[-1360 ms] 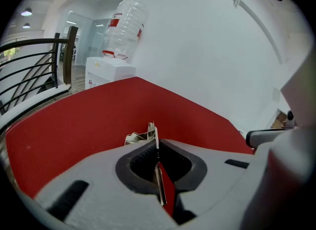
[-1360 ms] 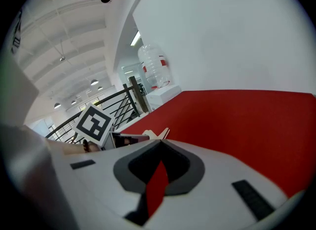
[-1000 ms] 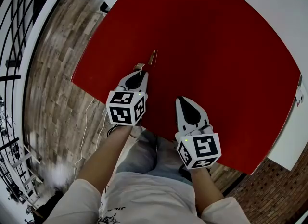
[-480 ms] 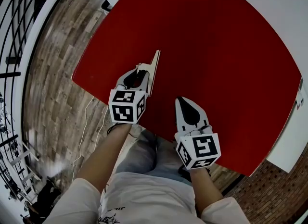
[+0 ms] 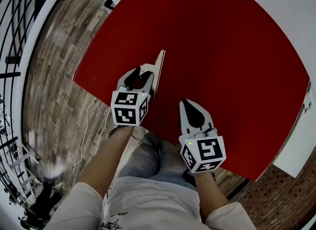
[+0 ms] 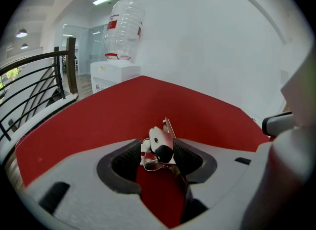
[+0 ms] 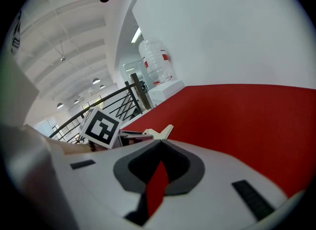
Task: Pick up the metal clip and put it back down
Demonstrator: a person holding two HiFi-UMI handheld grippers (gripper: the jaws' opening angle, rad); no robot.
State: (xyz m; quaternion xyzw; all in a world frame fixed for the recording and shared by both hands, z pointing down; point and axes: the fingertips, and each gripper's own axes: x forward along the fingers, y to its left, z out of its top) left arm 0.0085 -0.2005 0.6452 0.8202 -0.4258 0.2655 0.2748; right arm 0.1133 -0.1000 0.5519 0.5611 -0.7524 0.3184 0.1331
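Your left gripper [image 5: 146, 70] is at the near left edge of the red counter [image 5: 222, 51], and its jaws are opening. The left gripper view puts the metal clip [image 6: 157, 137] upright between them. Its dark-tipped handle lies against the right pad, and a gap shows on the left pad's side. From here you cannot tell whether the clip's foot rests on the counter, and in the head view the clip is too small to make out. Your right gripper [image 5: 185, 103] sits near the counter's near edge, well apart from the left one, with its jaws pressed together at the tips and nothing between them [image 7: 160, 144]. The one container is a large clear water bottle [image 6: 123, 26] standing upside down on a white dispenser [image 6: 114, 73] past the counter's far left side. Whether it holds water cannot be told. Only the two gripper views show that bottle [image 7: 157, 61], along with a black railing [image 6: 34, 81]. The head view gives you the wooden floor [image 5: 54, 91] and your forearms. The right gripper view also catches the left gripper's marker cube [image 7: 101, 128] to its left.
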